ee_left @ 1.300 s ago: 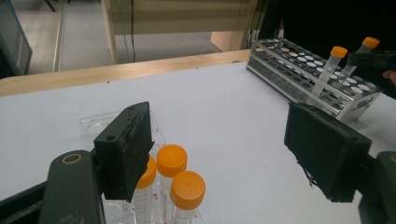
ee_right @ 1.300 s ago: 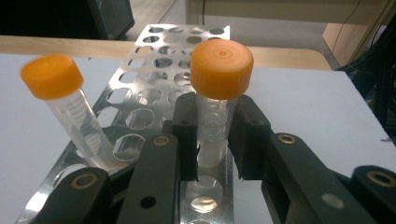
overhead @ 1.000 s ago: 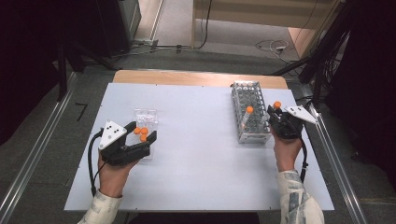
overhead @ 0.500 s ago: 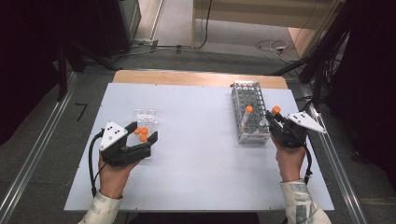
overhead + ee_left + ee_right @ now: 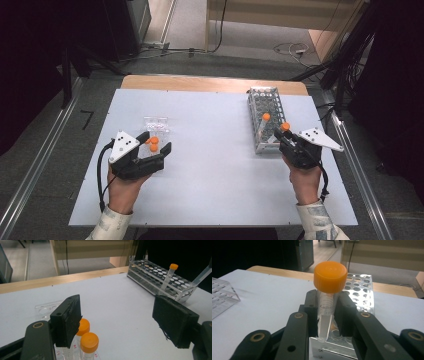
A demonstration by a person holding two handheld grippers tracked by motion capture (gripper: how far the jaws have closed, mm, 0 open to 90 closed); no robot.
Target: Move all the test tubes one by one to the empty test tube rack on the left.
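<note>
Over on the left, the left gripper (image 5: 159, 142) rests low on the tabletop (image 5: 215, 165) with its jaws standing wide and nothing between the pads; they straddle the near end of a small clear tray (image 5: 156, 124) where two orange-capped tubes (image 5: 86, 345) stand. I take it that hand is parked there to be ready for the next tube rather than to hold anything now. Across the bare middle of the tabletop, the metal rack (image 5: 265, 117) sits along the right side, one capped tube (image 5: 265, 120) already standing in a hole. At the rack's near right corner, the right gripper (image 5: 281, 136) is clamped on a tube (image 5: 327, 302), pads gripping the clear body just under the orange cap so the tip hangs free and upright. That hold looks chosen so the tip can drop straight into a hole; it hovers above the rack's near end.
</note>
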